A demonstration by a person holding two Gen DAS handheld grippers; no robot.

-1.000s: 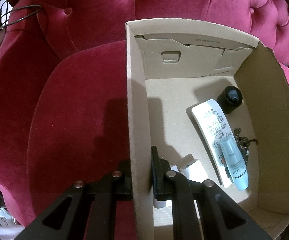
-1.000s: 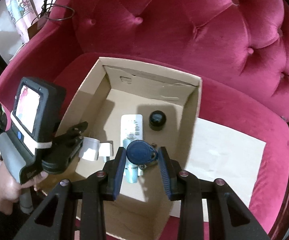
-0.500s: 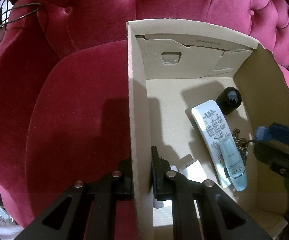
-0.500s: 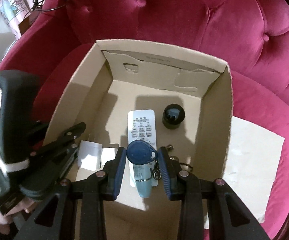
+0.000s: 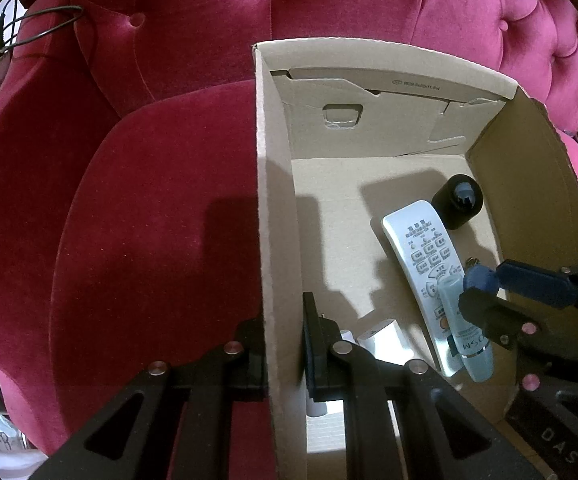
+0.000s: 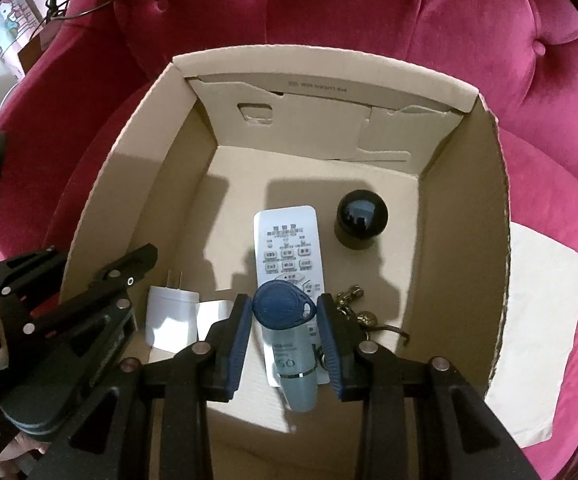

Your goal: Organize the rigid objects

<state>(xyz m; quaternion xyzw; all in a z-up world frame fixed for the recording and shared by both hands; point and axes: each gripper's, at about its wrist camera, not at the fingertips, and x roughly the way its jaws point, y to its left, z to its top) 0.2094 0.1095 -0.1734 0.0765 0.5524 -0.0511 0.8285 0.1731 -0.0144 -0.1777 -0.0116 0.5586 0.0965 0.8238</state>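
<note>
The cardboard box (image 6: 465,264) holds a remote (image 6: 287,248), black cap (image 6: 361,218), tube (image 6: 299,380) and charger (image 6: 169,316). The right hand-held gripper (image 6: 285,324) clamps a blue key fob (image 6: 283,304) over them; the left hand-held gripper (image 5: 285,344) pinches the box wall.

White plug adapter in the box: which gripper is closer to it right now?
Left. The left gripper clamps the box wall right beside the adapter; the right gripper hovers farther over, above the remote.

The right claw (image 6: 285,336), gripping a blue key fob (image 6: 283,304), has dropped lower into the box (image 6: 129,152). It now hangs just above the tube (image 6: 295,372) and remote (image 6: 287,244).
</note>
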